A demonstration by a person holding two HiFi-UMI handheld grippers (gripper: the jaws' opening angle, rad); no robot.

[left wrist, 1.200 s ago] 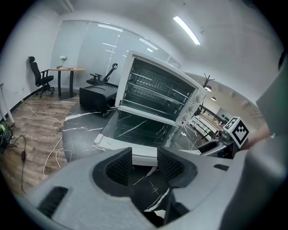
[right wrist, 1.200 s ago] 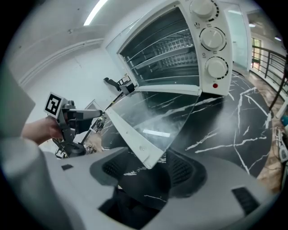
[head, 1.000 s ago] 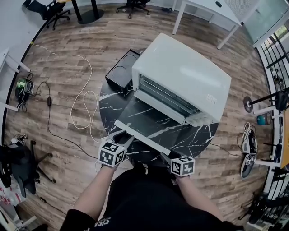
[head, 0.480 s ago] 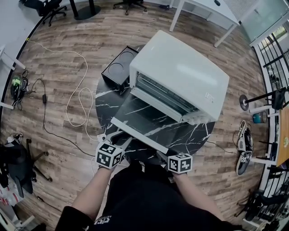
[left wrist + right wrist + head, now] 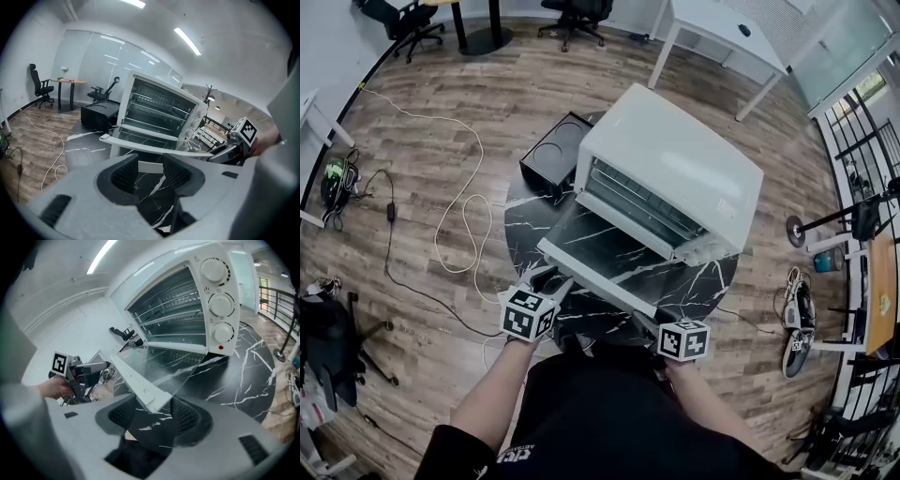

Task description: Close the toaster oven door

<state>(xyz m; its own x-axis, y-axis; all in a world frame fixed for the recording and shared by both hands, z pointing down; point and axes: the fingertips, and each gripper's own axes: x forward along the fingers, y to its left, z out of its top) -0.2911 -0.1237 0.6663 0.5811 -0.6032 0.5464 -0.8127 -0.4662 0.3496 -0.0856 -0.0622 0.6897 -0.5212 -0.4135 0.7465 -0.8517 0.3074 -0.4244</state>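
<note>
Toaster oven sits on the round black table. Its door is open and tips out toward the person. The left claw is wide open and holds nothing, right by the door's left corner. The right claw is wide open too, though it just closed a little. The door's right corner sits between its jaws, not squeezed.

Floor: brown wood planks are laid across the whole room.
Table: a round, black marble-patterned top is seen at the centre.
Desk: a white desk is placed at 1 o'clock.
Chairs: black office chairs are set at 11 and 12 o'clock.
Cable: a white lead is looped at 9 o'clock.
Railing: black bars are seen at 3 o'clock.
Walls: glass panels are fitted.
Light: ceiling strips are lit.
</note>
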